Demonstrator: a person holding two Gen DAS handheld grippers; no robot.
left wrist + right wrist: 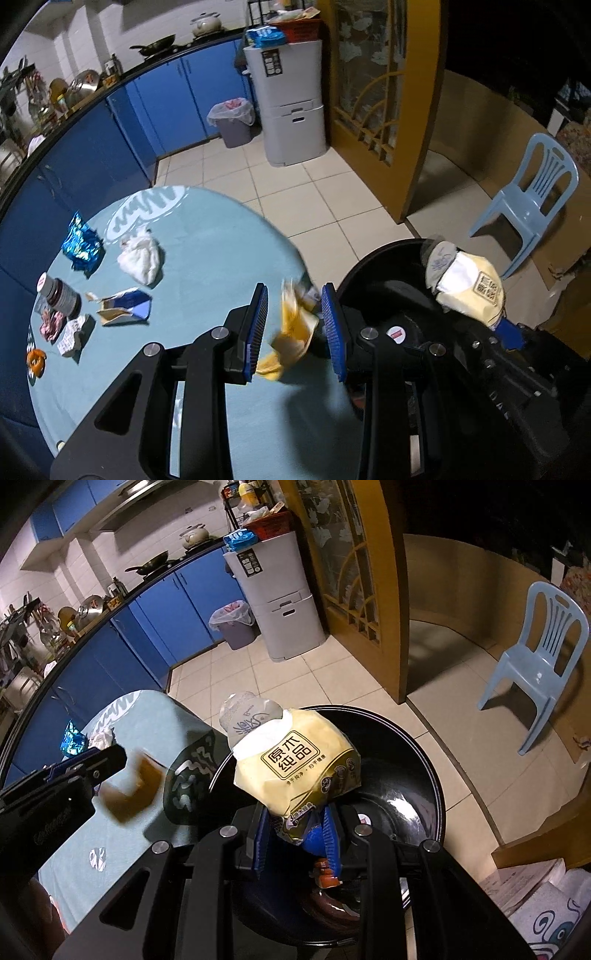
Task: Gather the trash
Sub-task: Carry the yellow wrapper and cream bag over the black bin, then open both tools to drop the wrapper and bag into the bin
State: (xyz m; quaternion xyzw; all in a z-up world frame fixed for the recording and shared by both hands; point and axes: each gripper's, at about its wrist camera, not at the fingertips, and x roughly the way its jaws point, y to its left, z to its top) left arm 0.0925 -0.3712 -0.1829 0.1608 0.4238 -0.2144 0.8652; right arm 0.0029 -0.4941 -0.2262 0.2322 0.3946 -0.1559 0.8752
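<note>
My left gripper [295, 332] hangs over the near edge of the round table [207, 243], beside the black bin [373, 280]. A crumpled yellow wrapper [295, 328] spans the gap between its blue pads and is blurred. The right wrist view shows this wrapper [133, 790] at the left gripper's tip. My right gripper [295, 834] is over the bin [424, 775], shut on the lower end of a yellow tissue pack [295, 764] with a clear bag on top. On the table lie a blue foil wrapper [81, 247], a white crumpled bag [142, 258] and a torn blue-white carton [122, 306].
A dark jar [59, 295], a pink scrap [51, 325], crumpled white paper [74, 334] and an orange piece [37, 363] sit at the table's left. On the tiled floor stand a lined grey bin [232, 122], a grey cabinet [291, 103] and a light-blue plastic chair [532, 199].
</note>
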